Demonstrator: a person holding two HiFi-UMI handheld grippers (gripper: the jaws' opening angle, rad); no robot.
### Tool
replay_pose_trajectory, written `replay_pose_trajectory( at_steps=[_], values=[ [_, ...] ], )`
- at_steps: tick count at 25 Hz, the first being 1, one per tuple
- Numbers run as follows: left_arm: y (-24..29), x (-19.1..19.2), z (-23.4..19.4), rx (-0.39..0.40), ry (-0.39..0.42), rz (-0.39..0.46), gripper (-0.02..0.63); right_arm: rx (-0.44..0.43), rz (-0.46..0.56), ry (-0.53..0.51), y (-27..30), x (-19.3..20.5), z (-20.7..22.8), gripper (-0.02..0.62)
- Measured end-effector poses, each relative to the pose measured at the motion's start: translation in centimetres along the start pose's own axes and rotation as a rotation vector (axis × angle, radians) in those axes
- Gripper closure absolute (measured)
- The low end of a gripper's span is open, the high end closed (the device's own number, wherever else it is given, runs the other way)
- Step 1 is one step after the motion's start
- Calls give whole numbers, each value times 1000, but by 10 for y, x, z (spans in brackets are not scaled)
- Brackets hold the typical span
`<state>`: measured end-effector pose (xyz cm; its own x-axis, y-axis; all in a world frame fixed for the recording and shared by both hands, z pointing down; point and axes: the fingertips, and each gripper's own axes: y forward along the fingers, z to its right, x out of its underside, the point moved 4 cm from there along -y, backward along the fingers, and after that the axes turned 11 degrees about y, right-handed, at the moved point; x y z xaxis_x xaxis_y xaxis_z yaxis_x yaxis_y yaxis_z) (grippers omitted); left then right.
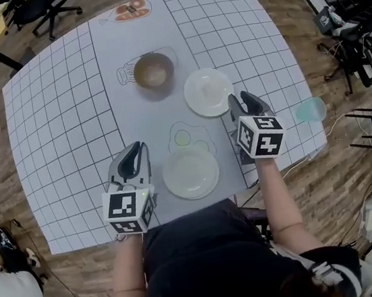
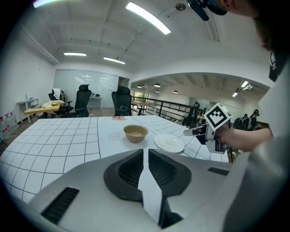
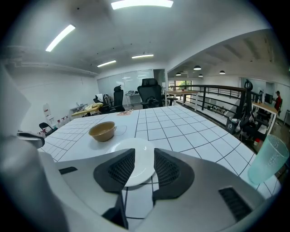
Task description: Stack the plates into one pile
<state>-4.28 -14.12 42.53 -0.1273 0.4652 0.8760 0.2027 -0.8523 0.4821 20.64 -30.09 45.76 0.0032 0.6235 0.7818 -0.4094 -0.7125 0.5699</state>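
Two white plates on the gridded table mat (image 1: 66, 112), not stacked: far plate (image 1: 208, 92) sits mid-table, just R of and nearer than a tan bowl (image 1: 154, 72); near plate (image 1: 190, 173) lies close to the person's edge, well apart from the far one, over a printed outline on the mat. R gripper (image 1: 244, 103) is at the far plate's near-right rim w/ jaws wide apart; in the right gripper view the plate's near edge shows in the gap btw them, pads not pressing on it. L gripper (image 1: 135, 159) is just L of the near plate, apart from it, jaws all but closed w/ only a thin slit, nothing in it. A pale teal cup (image 1: 311, 109) stands at the table's R edge
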Motion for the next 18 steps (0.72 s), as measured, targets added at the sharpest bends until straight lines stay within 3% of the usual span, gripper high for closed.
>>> replay_pose_trajectory(
  at_steps=[18],
  values=[
    [23,4,1,-22,-28,-60,551,50,-175,87,65,20,30,454]
  ],
)
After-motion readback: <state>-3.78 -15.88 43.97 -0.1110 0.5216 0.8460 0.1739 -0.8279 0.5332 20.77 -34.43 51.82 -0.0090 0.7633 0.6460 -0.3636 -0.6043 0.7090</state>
